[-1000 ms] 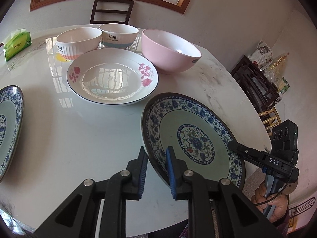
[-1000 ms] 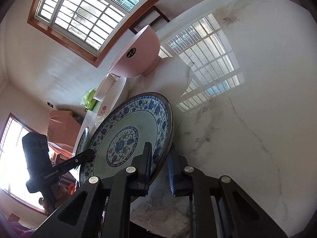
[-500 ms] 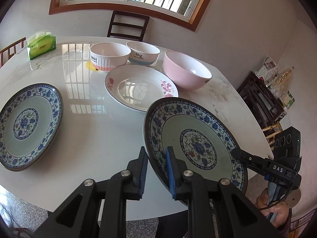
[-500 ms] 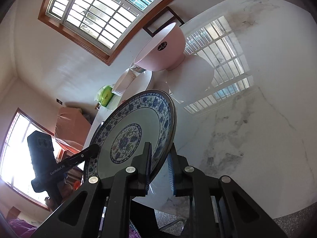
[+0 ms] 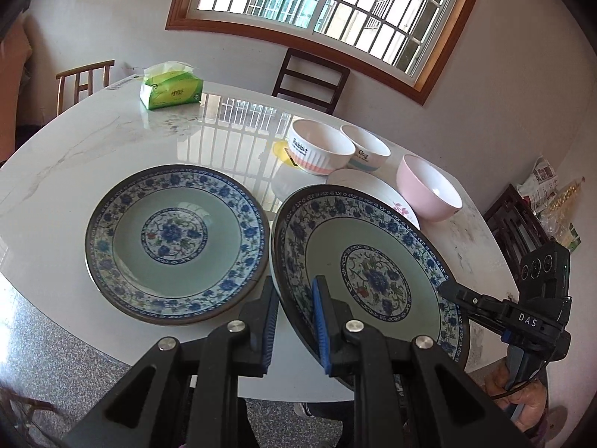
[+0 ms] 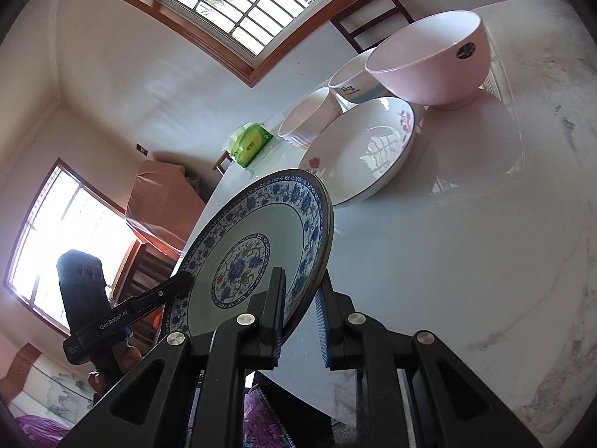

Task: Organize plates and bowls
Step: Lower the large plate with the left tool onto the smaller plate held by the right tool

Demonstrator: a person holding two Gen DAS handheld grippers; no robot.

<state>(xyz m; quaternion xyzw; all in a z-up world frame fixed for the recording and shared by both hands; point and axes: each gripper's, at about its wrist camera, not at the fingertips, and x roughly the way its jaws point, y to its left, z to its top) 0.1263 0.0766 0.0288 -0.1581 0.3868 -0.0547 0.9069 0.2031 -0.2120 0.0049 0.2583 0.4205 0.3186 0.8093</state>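
Plate with blue flowers (image 5: 377,280) is being held tilted above the table (image 5: 112,149) by both grippers, left gripper (image 5: 294,321) and right gripper (image 6: 300,317) each clamped on its rim, just right of the matching plate (image 5: 175,239) lying flat.

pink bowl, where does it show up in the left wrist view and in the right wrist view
Left wrist view: the pink bowl stands right of centre on the table, beyond the held blue plate, beside the white flowered plate.
Right wrist view: the pink bowl is at upper right, beyond the white flowered plate.
Shared landmark: the green tissue pack, at the table's far side.
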